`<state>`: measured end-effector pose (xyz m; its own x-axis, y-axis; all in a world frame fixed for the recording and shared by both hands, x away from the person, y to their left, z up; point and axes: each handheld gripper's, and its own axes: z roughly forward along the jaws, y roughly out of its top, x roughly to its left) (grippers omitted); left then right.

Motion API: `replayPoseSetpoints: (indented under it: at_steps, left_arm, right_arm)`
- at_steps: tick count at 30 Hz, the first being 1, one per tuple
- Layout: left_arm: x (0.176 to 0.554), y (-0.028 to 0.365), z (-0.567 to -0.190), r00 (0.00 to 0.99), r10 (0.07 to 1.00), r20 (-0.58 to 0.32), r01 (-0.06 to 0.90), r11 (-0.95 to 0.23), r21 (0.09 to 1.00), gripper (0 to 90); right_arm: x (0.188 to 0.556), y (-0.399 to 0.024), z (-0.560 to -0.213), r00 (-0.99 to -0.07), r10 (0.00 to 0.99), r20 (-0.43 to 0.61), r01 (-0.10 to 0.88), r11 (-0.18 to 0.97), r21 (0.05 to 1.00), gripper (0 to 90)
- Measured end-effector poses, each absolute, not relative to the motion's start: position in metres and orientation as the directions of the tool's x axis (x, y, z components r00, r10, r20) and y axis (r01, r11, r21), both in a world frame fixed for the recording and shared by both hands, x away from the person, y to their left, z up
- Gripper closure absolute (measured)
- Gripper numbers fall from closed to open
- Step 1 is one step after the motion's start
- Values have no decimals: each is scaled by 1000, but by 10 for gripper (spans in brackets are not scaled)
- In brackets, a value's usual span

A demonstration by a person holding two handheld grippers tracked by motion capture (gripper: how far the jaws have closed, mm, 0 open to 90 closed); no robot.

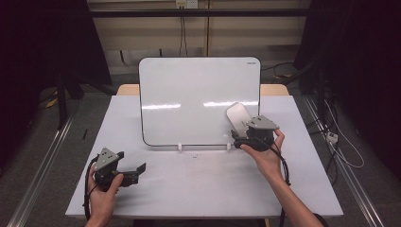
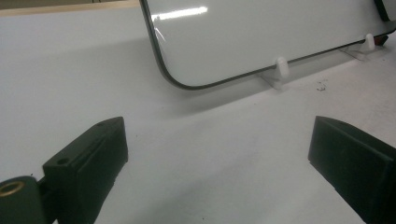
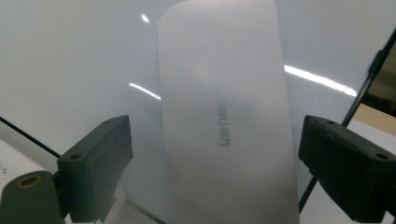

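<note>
Low in the high view's left, the left gripper [image 1: 135,171] hovers over the white table [image 1: 198,189], jaws wide apart and empty. At right of centre, the right gripper [image 1: 238,133] has its jaws spread on either side of a white eraser [image 1: 237,115], whether touching it I cannot tell. The eraser lies flat against the upright whiteboard [image 1: 189,94], which stands on two small white feet [image 1: 180,146] at frame centre.
</note>
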<state>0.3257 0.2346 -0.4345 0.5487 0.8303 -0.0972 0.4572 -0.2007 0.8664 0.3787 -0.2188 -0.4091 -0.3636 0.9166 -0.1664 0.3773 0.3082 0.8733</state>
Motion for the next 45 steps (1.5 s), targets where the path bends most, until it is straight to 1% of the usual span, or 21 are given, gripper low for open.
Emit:
replayPoseSetpoints:
  at_steps: [3,5,11,14,20,25,36,39,45]
  left_arm:
    - [326,236,-435,547,831,-103,462,-197,865,48]
    - [327,237,-435,544,832,-105,462,-193,866,48]
    - [327,236,-432,548,831,-97,453,-197,869,48]
    - [329,233,-432,549,829,-101,449,-191,873,48]
    - [335,233,-432,543,832,-110,453,-181,873,49]
    - [335,232,-431,552,828,-98,444,-192,875,48]
    - [332,231,-430,535,840,-96,432,-174,885,49]
    - [331,231,-430,535,840,-95,432,-175,885,48]
    - [331,232,-431,529,844,-88,437,-182,881,49]
  right_arm:
    - [374,-223,-407,-356,921,-157,377,296,878,93]
    - [371,-226,-406,-366,923,-118,381,264,886,85]
    - [360,-234,-408,-383,921,-78,396,240,886,73]
    - [352,-239,-409,-368,928,-59,407,218,887,73]
    - [337,-250,-416,-356,932,-63,407,215,888,82]
    - [325,-259,-421,-333,942,-47,408,189,893,82]
    - [303,-274,-440,-297,955,-11,406,137,903,89]
    - [297,-275,-444,-292,956,-22,413,147,899,90]
    - [295,-279,-445,-276,961,16,410,103,906,88]
